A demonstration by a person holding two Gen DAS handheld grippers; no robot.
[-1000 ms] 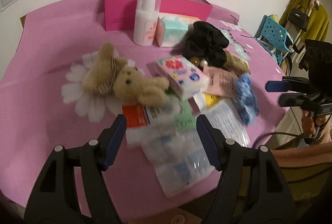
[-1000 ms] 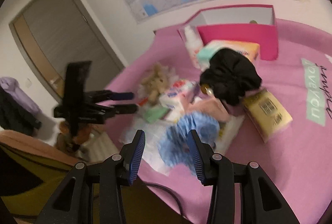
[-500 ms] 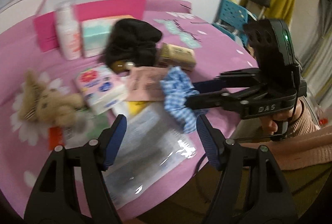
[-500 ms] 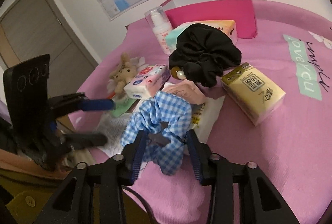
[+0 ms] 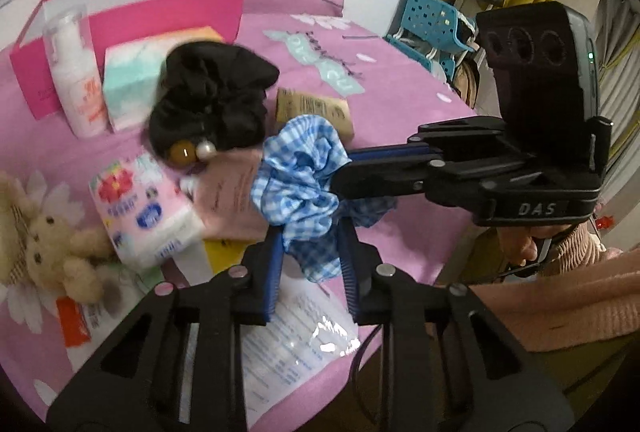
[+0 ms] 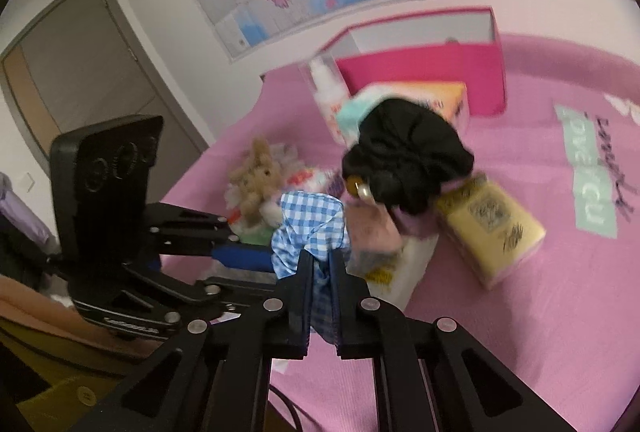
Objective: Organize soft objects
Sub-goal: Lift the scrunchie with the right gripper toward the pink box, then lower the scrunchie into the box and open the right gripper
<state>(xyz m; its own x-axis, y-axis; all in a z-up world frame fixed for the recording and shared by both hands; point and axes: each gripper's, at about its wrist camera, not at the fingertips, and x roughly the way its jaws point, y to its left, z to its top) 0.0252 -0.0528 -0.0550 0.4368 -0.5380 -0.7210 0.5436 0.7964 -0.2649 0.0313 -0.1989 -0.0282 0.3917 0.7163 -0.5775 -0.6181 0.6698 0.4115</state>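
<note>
The blue checked scrunchie (image 5: 304, 175) is held up above the pink tablecloth (image 5: 400, 103), near its front edge, pinched between both tools. From the right wrist view the right gripper (image 6: 322, 296) has its jaws nearly shut on a fold of the scrunchie (image 6: 310, 228), cloth squeezed between the blue pads. The left wrist view shows the left gripper (image 5: 310, 272) with its jaws narrowed around the lower part of the same scrunchie; the cloth fills the gap and touches both pads. Only that view shows the right gripper (image 5: 352, 171) side-on, its fingers reaching into the scrunchie from the right. The right wrist view in turn shows the left gripper (image 6: 256, 256) coming in from the left.

Behind the scrunchie lies a black scrunchie (image 5: 212, 103) with an amber bead and a pearl, resting on tissue packs. A teddy bear (image 5: 52, 244) lies near the left edge; the pink box (image 6: 424, 79) stands open at the far edge, a white bottle (image 5: 78, 75) just before it. The yellow tissue pack (image 6: 492, 228) shows whole only from the right wrist.
</note>
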